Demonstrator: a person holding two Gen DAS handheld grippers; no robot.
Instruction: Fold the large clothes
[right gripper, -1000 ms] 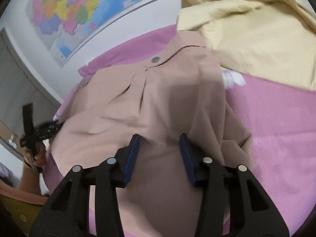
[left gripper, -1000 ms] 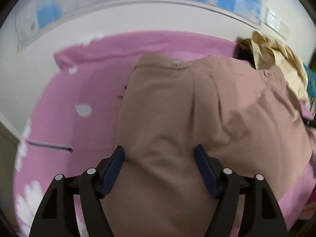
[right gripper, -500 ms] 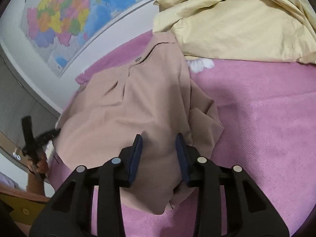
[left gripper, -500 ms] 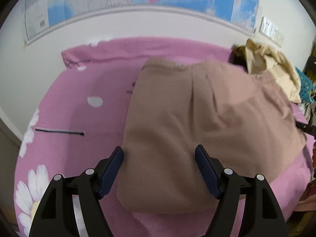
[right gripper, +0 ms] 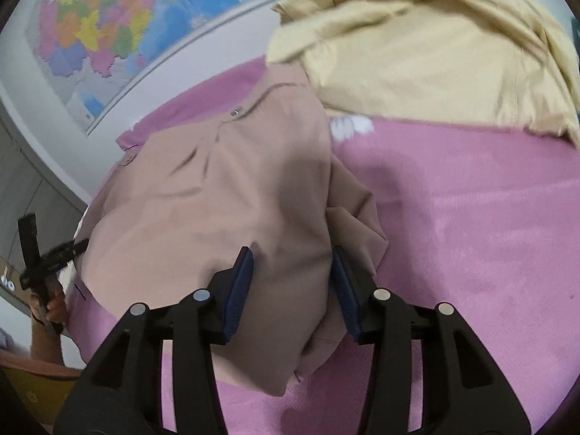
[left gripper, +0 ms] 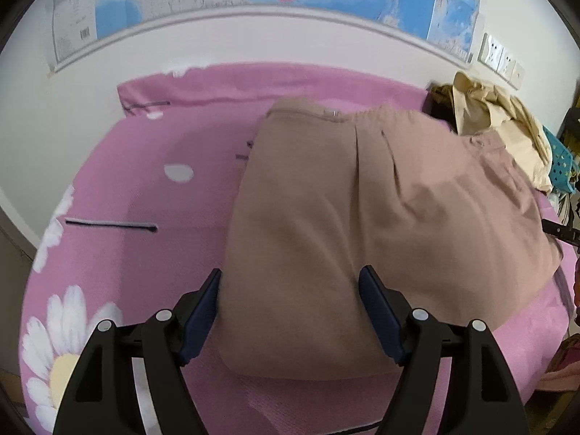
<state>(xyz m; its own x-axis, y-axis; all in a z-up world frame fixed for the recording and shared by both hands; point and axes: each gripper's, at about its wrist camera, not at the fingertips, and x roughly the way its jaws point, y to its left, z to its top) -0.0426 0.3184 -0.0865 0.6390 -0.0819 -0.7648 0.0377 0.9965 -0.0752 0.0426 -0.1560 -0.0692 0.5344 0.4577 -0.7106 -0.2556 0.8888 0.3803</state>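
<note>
My left gripper (left gripper: 290, 282) hangs wide open over the near edge of the tan trousers (left gripper: 362, 235), and neither blue pad presses the cloth; the fabric just lies between and below them. My right gripper (right gripper: 291, 266) is opening its jaws, with a bunched edge of the same trousers (right gripper: 232, 195) between the pads. I see no pad pinching it.

The trousers lie folded on the pink bedspread (left gripper: 145, 181), waistband and metal button (right gripper: 236, 111) toward the wall. From the right wrist view a loose layer sticks out at the right side of the fold, beside my right finger.

A crumpled cream garment (right gripper: 417, 54) is heaped on the bedspread near the wall, its edge just past the waistband of the trousers. In the left wrist view a turquoise basket (left gripper: 561, 166) with dots stands beyond that heap; I cannot tell what is in it.

A colourful map (right gripper: 98, 32) hangs on the wall behind the bed. White daisies (left gripper: 61, 348) are printed on the bedspread. My left hand (right gripper: 49, 306) shows at the edge of the right wrist view, gripping the handle.
</note>
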